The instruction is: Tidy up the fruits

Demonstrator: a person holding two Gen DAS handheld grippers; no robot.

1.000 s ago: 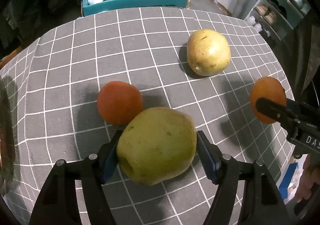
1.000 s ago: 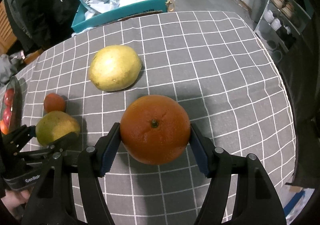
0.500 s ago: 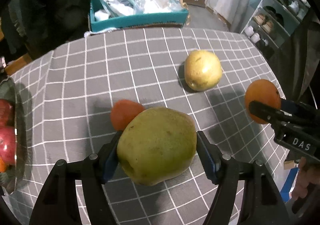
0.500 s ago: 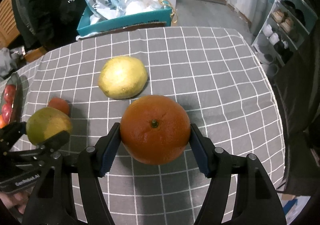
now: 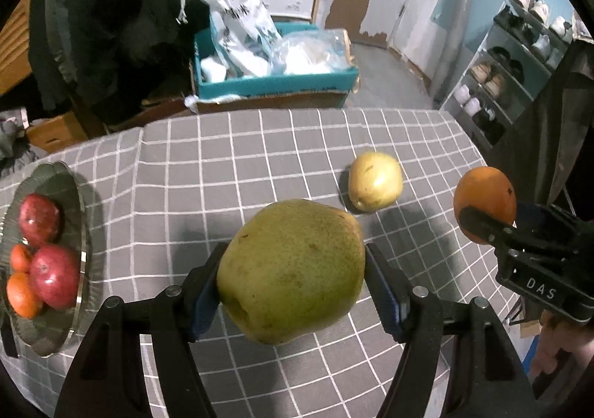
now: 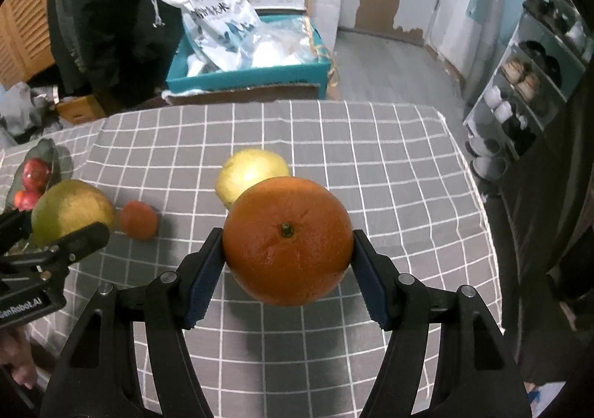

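Two fruits were held clear above the checked tablecloth [image 5: 260,158]: a green pear [image 5: 291,271] was pinched by the left gripper [image 5: 293,291], an orange [image 6: 287,239] by the right gripper [image 6: 287,276]. A yellow pear [image 5: 375,181] and a small tangerine [image 6: 139,219] were left on the cloth, well apart from the fruit plate [image 5: 80,202].

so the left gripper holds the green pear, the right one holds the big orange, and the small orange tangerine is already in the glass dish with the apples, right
Not quite. The left gripper does hold the green pear and the right gripper the big orange, but the right wrist view shows that small orange tangerine lying on the grey checked tablecloth, outside the glass dish.
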